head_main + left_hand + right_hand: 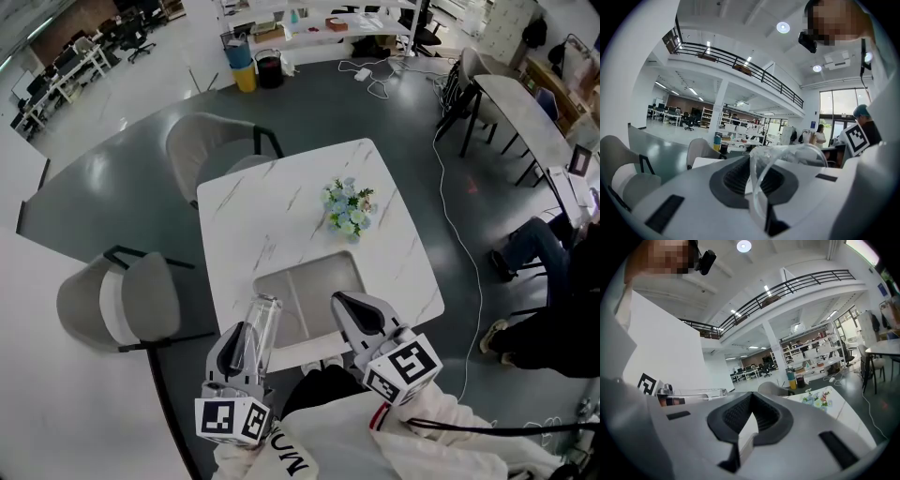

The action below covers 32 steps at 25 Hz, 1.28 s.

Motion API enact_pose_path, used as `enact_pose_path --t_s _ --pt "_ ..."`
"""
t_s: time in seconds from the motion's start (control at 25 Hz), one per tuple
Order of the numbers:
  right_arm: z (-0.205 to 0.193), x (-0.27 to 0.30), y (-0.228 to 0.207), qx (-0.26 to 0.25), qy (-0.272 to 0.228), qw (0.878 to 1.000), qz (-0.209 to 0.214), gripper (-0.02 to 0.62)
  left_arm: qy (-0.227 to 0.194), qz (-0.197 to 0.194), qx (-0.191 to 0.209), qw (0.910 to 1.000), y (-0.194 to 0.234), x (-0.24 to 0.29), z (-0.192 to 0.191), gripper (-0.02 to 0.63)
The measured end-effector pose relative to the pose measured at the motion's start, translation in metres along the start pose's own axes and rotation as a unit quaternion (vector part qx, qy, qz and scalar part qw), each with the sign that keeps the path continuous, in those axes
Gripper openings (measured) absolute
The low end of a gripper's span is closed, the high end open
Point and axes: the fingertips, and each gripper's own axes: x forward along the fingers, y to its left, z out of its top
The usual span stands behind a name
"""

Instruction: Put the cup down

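A clear plastic cup (264, 317) hangs over the near edge of the white marble table (281, 202), just left of a pale grey tray (314, 281). My left gripper (251, 333) is shut on it, one jaw on each side. In the left gripper view the cup (787, 157) fills the gap between the jaws of the left gripper (761, 176). My right gripper (341, 302) hovers over the tray's near right corner, shut and holding nothing. In the right gripper view the right gripper (753, 394) has its tips together, and the cup (701, 392) shows far left.
A small bunch of pale flowers (349, 208) stands mid-table, beyond the tray. Two grey chairs (211, 141) (122, 300) stand at the table's far and left sides. A seated person (548, 319) and cables (450, 187) are on the floor to the right.
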Motion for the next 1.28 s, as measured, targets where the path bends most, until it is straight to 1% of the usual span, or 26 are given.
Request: enact_pose_path --t_s 0.2,0.4,0.76,0.96,1.08,1.28 --pt "-0.007 0.008 0.002 0.003 0.003 1.0 -0.013 0.003 0.012 -0.008 0.003 0.9999 0.011 0.006 -0.004 0.032" --pt "-0.017 0.014 0.0 0.007 0.008 1.0 -0.022 0.003 0.024 -0.01 0.004 0.9996 0.022 0.01 -0.017 0.032" --pt "-0.036 0.02 -0.018 0.023 0.014 0.999 -0.045 0.003 0.077 -0.018 0.028 0.9964 0.035 0.026 -0.044 0.032" --pt "-0.048 0.018 -0.031 0.031 0.018 0.998 -0.06 0.003 0.11 -0.025 0.042 0.9927 0.035 0.033 -0.062 0.032" --pt "-0.052 0.016 -0.038 0.036 0.019 0.997 -0.067 0.003 0.136 -0.034 0.054 0.9886 0.034 0.041 -0.076 0.032" --pt "-0.061 0.011 -0.043 0.042 0.024 0.996 -0.077 0.003 0.17 -0.038 0.076 0.9818 0.038 0.05 -0.102 0.032"
